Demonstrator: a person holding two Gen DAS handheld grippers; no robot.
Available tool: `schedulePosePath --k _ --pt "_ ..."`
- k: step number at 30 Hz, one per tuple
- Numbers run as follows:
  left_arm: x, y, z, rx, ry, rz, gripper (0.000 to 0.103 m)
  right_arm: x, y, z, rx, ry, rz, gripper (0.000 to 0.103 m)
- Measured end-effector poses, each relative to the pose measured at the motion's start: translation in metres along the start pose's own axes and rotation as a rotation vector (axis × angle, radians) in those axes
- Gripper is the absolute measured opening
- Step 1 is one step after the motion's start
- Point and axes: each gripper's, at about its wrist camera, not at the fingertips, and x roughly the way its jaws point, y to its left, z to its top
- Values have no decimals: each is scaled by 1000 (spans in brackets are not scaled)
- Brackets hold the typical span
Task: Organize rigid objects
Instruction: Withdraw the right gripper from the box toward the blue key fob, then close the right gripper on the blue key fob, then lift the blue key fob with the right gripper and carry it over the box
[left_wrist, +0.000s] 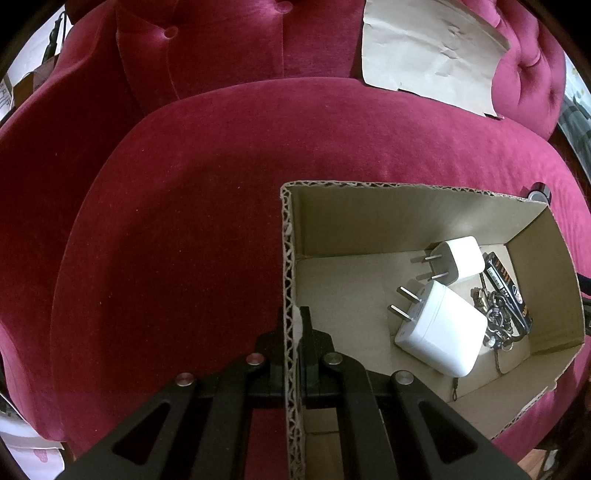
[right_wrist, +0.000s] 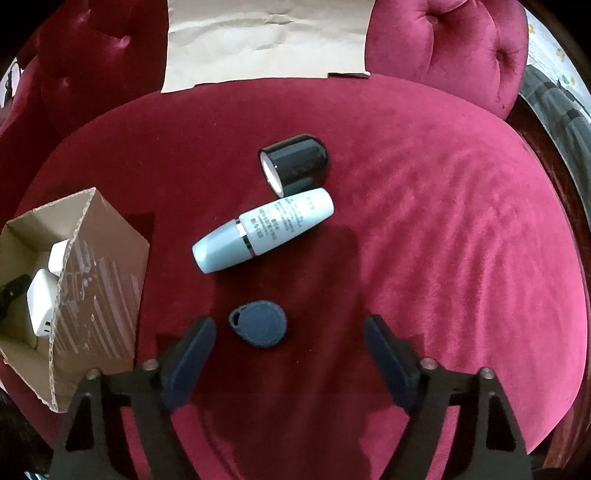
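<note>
Print on pale blue bottle (right_wrist: 264, 230) illegible; box wall (right_wrist: 99, 273) hides part of white chargers (right_wrist: 42, 302).

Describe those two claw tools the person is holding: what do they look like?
Both are matte black, angular frames with triangular cut-outs and round silver bolt heads. The left gripper ends in slim black fingers. The right gripper has two fingers faced with dark navy-blue pads. No cables, markings, sleeves or hands are visible.

dark print in rows on the pale blue bottle (right_wrist: 284, 221), too blurred to read, orange markings on the black pack (left_wrist: 508, 288) inside the cardboard box (left_wrist: 291, 258), illegible
</note>
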Motion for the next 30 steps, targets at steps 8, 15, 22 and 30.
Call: schedulePosePath --k 8,15,22,30 --pt "0 0 0 0 0 2 3 5 12 -4 -18 8 4 54" --pt "0 -1 -1 1 -1 3 3 0 20 -7 -20 5 1 33" --pt "0 -1 -1 1 0 3 3 -4 15 -6 -16 9 9 33" --pt "0 -2 -1 1 -1 3 3 -18 8 -2 -11 0 12 33"
